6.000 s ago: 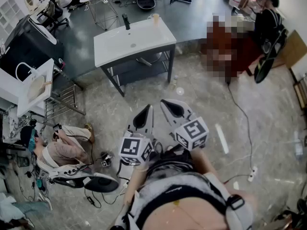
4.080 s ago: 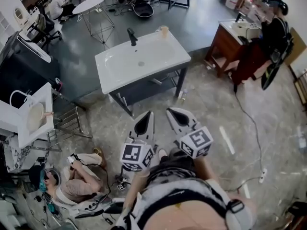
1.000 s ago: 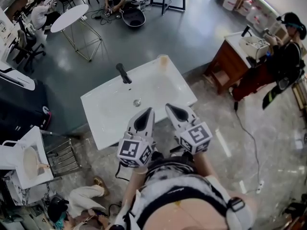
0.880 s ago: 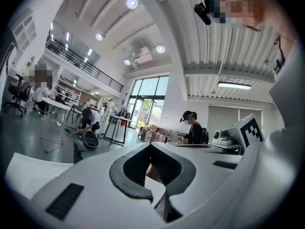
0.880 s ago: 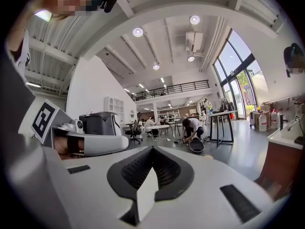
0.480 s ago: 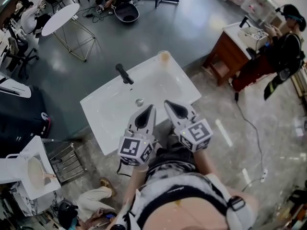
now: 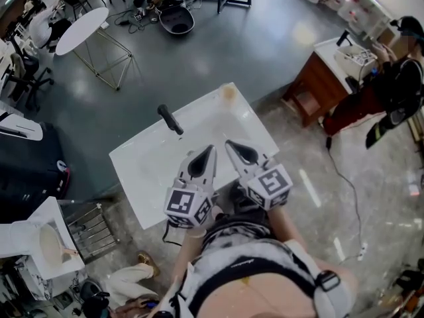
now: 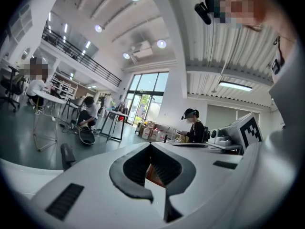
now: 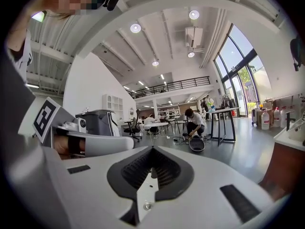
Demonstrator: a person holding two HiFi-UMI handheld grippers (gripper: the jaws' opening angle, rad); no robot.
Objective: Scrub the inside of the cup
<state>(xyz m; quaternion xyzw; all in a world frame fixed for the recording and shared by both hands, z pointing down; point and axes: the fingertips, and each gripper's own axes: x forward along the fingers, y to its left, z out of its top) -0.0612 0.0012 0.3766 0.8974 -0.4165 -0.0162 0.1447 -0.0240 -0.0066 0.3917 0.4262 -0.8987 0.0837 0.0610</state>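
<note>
Not started, by look of it. No contact with cup [image 7: 229,93] yet; sits on far right corner of white sink [image 7: 142,171], right of faucet [image 7: 169,119]. No scrubber visible in either gripper. Left to do: reach cup, grip it, find tool, scrub inside. Left gripper [image 7: 208,155] and right gripper [image 7: 233,148]: both closed on nothing, held side by side near torso, tips pointing far over near edge of sink, well apart from cup.

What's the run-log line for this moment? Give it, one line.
left gripper: shut, empty | right gripper: shut, empty | cup: on sink, far corner, untouched
</note>
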